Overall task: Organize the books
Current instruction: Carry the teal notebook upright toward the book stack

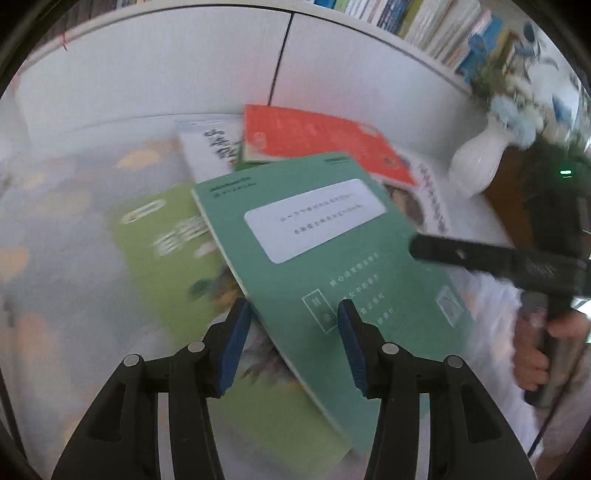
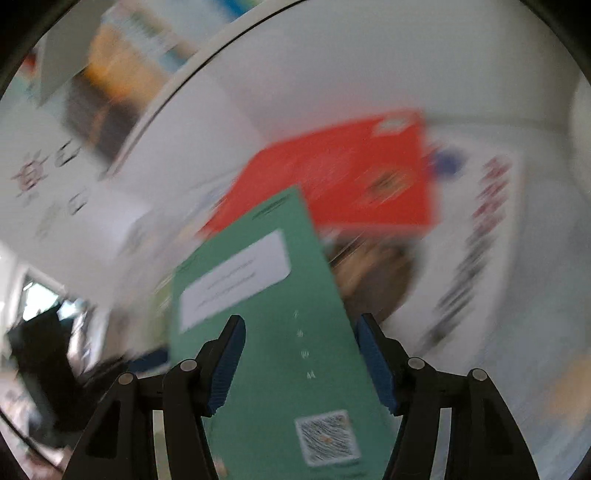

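A dark green book (image 1: 332, 258) with a white label lies slanted on top of a loose pile. Under it are a light green book (image 1: 166, 240), a red book (image 1: 314, 140) and two white books (image 1: 210, 144). My left gripper (image 1: 293, 310) hangs open just over the green book's left edge, with nothing pinched. From the right, a finger of my right gripper (image 1: 461, 254) reaches that book's right edge. In the right wrist view, my right gripper (image 2: 301, 321) is open over the green book (image 2: 266, 362), whose cover shows between the pads. The red book (image 2: 351, 173) lies beyond, blurred.
A white vase (image 1: 476, 162) with flowers stands at the right by the pile. White cabinet doors (image 1: 166, 74) rise behind, with a shelf of upright books (image 1: 424, 22) above. A patterned cloth (image 1: 55, 258) covers the table at the left. A hand (image 1: 532, 350) holds the right gripper's handle.
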